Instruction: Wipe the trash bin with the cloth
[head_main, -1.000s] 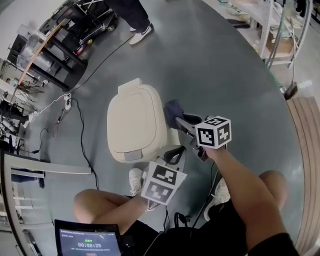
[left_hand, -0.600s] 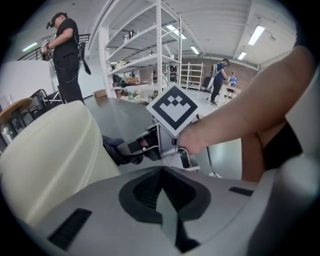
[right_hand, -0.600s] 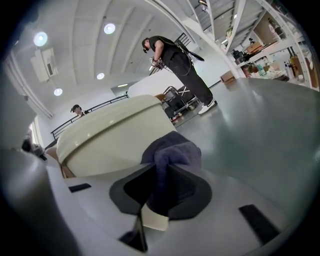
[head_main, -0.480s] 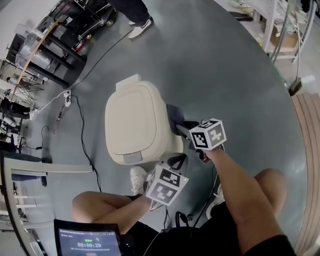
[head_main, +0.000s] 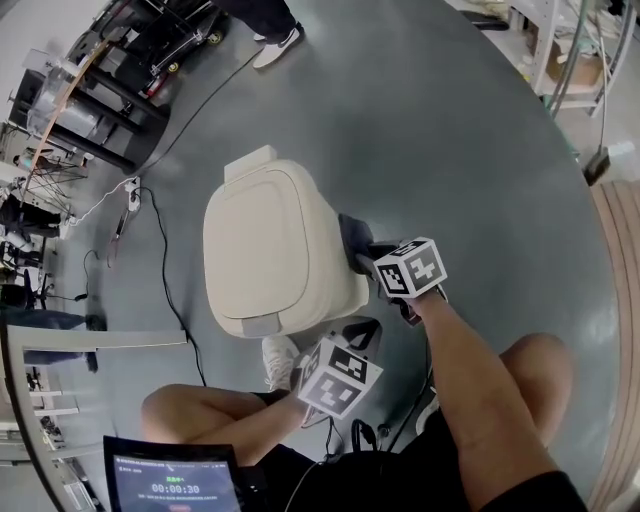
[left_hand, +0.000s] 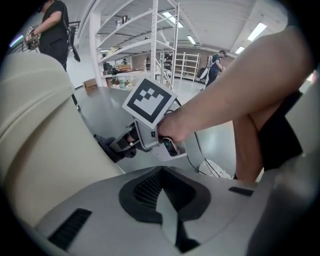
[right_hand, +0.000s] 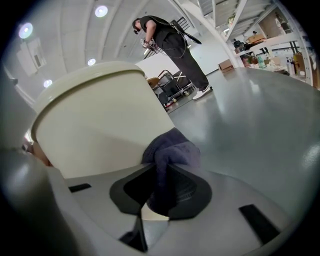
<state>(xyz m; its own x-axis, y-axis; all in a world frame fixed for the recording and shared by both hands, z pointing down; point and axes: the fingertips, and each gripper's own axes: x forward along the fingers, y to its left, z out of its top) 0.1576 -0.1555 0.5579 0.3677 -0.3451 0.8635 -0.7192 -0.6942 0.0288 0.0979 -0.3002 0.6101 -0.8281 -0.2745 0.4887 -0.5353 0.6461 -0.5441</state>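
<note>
A cream trash bin (head_main: 265, 245) with its lid down stands on the grey floor in the head view. My right gripper (head_main: 365, 258) is shut on a dark blue cloth (head_main: 352, 238) and holds it against the bin's right side wall. In the right gripper view the cloth (right_hand: 170, 155) bunches between the jaws, touching the bin (right_hand: 100, 120). My left gripper (head_main: 350, 332) hangs low by the bin's near right corner, jaws together with nothing in them. The left gripper view shows the bin (left_hand: 40, 140) at left and the cloth (left_hand: 106, 146) beyond.
Black cables and a power strip (head_main: 133, 205) lie on the floor left of the bin. A standing person's shoes (head_main: 272, 45) and carts are at the far left. A wooden platform (head_main: 615, 260) is at right. A tablet (head_main: 175, 487) sits at the bottom left.
My right gripper has slid the cloth along the bin's right side toward me. The left gripper has stayed low by the bin's near corner.
</note>
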